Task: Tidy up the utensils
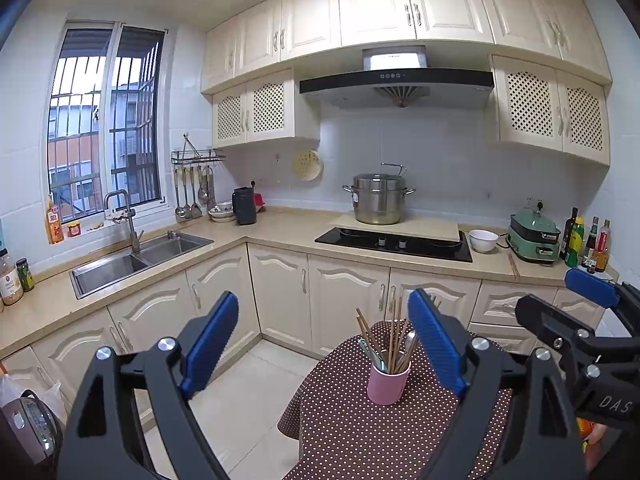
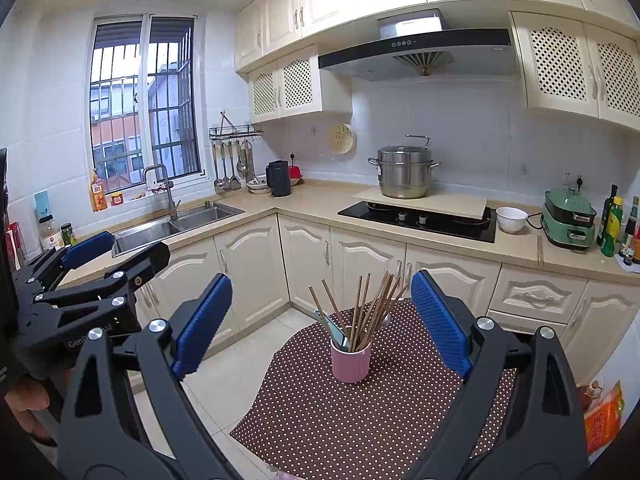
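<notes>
A pink cup point(image 2: 351, 361) stands upright on a table under a brown dotted cloth point(image 2: 340, 420), near the cloth's far edge. This cup serves as the landmark. Wooden chopsticks point(image 2: 362, 312) fan out of its mouth, and at least one pale-handled utensil point(image 2: 334, 330) leans inside on the cup's left side; its type cannot be made out.

The left gripper point(image 1: 324, 344) hangs short of the cup with its jaws spread wide and nothing between the blue pads point(image 1: 210, 338). The cup sits ahead of it, nearer its right pad, and is not touched.

The right gripper point(image 2: 322, 320) is likewise released, jaws wide apart, with the cup ahead between the two pad lines and clear of both.

Beyond the cup runs a counter point(image 1: 280, 232) with a black hob point(image 1: 394, 244), a steel pot point(image 1: 378, 200) and a white bowl point(image 1: 483, 240). A loose pair of chopsticks point(image 1: 513, 266) lies on the counter right of the hob. The sink point(image 1: 136, 258) lies far left of the cup.
</notes>
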`<control>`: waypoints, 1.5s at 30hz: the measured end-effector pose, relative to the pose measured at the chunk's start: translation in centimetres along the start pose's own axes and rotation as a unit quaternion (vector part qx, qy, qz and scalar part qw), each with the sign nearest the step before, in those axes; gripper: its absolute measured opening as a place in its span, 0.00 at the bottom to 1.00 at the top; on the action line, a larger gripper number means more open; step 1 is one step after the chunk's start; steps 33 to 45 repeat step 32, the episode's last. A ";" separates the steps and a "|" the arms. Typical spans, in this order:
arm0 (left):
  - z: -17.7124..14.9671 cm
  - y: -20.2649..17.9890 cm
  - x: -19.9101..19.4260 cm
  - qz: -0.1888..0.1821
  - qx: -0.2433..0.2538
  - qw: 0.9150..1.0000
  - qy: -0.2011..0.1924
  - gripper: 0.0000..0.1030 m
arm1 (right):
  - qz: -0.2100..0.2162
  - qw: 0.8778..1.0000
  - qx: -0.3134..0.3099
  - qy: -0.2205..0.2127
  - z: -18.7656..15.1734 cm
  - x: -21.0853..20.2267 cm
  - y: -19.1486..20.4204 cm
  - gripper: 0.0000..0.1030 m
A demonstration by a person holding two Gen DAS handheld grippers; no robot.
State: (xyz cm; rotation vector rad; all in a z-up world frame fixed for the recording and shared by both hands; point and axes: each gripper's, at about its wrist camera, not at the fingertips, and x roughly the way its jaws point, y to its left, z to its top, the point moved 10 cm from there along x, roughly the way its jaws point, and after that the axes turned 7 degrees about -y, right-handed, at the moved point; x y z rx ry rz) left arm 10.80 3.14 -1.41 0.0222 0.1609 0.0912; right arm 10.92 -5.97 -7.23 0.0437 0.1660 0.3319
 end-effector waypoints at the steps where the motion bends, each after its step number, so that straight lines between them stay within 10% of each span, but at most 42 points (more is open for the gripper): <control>1: -0.1 0.0 0.1 0.000 0.000 1.000 0.001 0.83 | 0.000 1.000 0.001 0.002 0.0 0.1 0.0 0.87; 21: -1.0 -1.2 4.5 0.030 0.011 0.999 0.040 0.83 | 0.026 0.999 0.018 0.042 -1.3 4.7 -2.7 0.87; 32: -5.9 -4.7 11.0 0.062 0.001 0.986 0.156 0.83 | 0.024 0.992 0.052 0.116 -5.4 10.5 -10.2 0.87; 45: -5.9 -4.7 11.0 0.062 0.001 0.986 0.156 0.83 | 0.024 0.992 0.052 0.116 -5.4 10.5 -10.2 0.87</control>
